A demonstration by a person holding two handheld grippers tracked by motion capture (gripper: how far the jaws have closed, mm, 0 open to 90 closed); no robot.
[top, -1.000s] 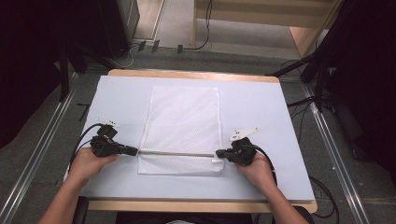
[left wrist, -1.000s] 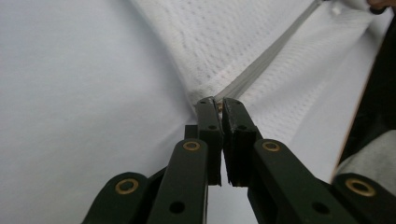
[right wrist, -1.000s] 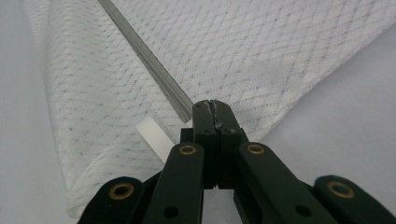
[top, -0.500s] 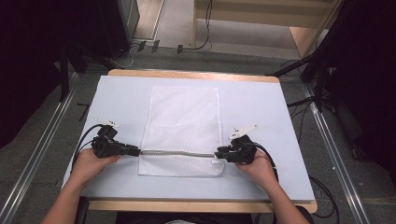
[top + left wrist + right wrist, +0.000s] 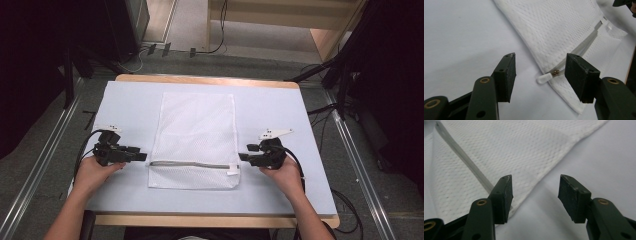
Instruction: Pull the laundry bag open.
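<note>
A white mesh laundry bag [image 5: 192,130] lies flat on the table, its grey zipper [image 5: 192,164] running across near the front edge. At the bag's left edge my left gripper [image 5: 145,156] is open, and its jaws have just been opening. The zipper's white pull tab [image 5: 544,78] lies on the table between the jaws of the left gripper [image 5: 540,67], untouched by either. At the bag's right edge my right gripper [image 5: 241,156] is open too, its jaws also having just opened. The right gripper [image 5: 535,187] has only bare table between its jaws, with the bag's corner [image 5: 506,147] beside one jaw.
A pale sheet [image 5: 125,105] covers the wooden table [image 5: 210,80]. Metal rails [image 5: 45,165] run along both sides of it on the floor. Cables [image 5: 345,215] trail off the right gripper, and dark equipment stands at the back left.
Both grippers were shut on the two ends of the zipper, holding it taut. They have opened and let go, and the right one has drawn back to the right. The bag now lies slack.
</note>
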